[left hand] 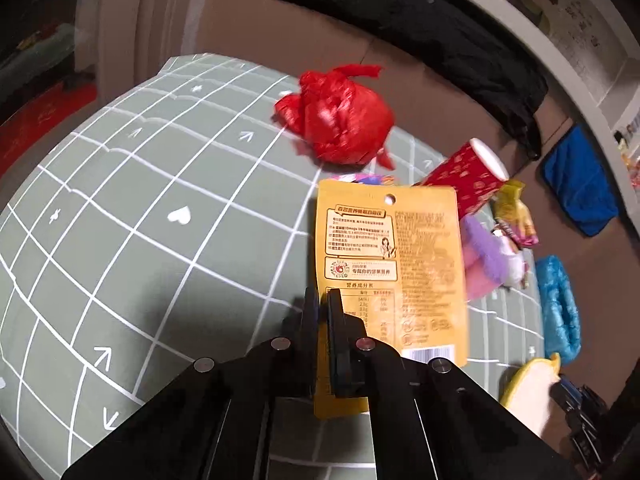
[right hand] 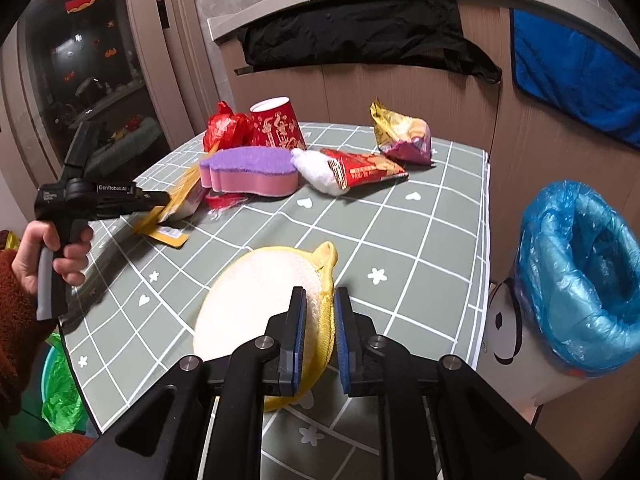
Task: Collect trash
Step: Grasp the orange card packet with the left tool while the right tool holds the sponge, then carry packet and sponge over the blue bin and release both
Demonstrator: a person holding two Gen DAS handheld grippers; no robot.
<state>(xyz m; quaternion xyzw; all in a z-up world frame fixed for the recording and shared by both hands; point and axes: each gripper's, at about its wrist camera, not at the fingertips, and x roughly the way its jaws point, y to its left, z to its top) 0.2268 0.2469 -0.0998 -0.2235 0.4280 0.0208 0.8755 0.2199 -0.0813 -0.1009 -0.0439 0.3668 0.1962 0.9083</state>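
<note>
My left gripper is shut on a yellow snack pouch and holds it above the green checked tablecloth; both show at the left of the right wrist view, gripper, pouch. My right gripper is shut on the rim of a yellow-edged toast-shaped sponge at the table's near edge. More trash lies at the far side: a red plastic bag, a red paper cup, a red wrapper, a gold snack bag, a white wad.
A bin lined with a blue bag stands off the table's right edge. A purple and pink sponge lies mid-table. A black cloth and a blue cloth hang on the counter behind. A green bag sits below left.
</note>
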